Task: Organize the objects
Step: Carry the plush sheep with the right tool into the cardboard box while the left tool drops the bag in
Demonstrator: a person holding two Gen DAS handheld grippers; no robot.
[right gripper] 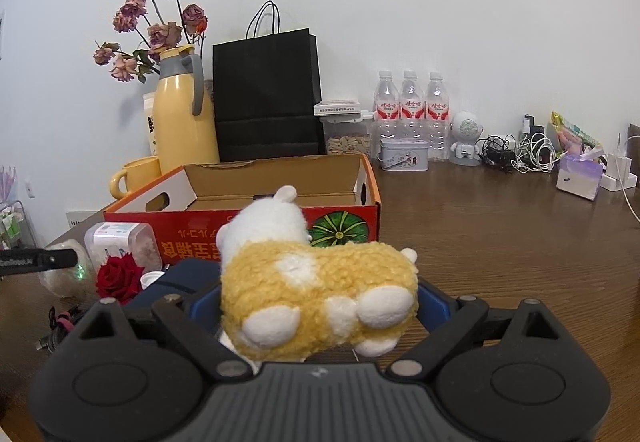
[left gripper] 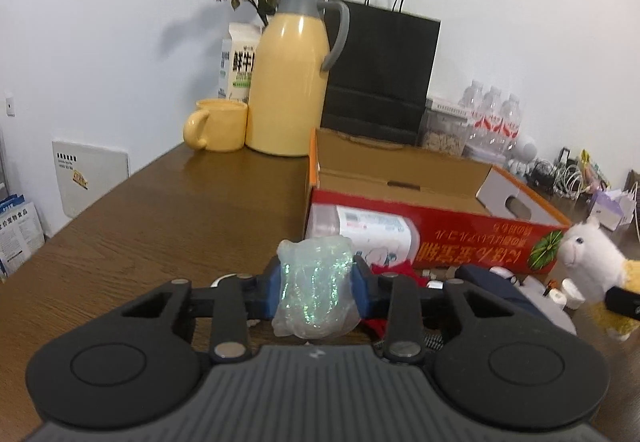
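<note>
My left gripper point(left gripper: 316, 288) is shut on a clear glittery lump point(left gripper: 316, 290) and holds it above the brown table, in front of the open red cardboard box point(left gripper: 440, 234). My right gripper point(right gripper: 318, 302) is shut on a yellow and white plush alpaca point(right gripper: 312, 290), also in front of the box point(right gripper: 280, 230). The plush shows at the right edge of the left wrist view point(left gripper: 596, 266). The lump and the left gripper's finger show at the left of the right wrist view point(right gripper: 68, 270). The box looks empty inside.
In front of the box lie a clear plastic container point(right gripper: 120, 246), a red rose point(right gripper: 118, 278), a dark blue pouch point(left gripper: 492, 282) and small items. Behind stand a yellow thermos point(left gripper: 288, 81), yellow mug point(left gripper: 218, 129), black paper bag point(right gripper: 268, 93), water bottles point(right gripper: 410, 109) and cables point(right gripper: 524, 153).
</note>
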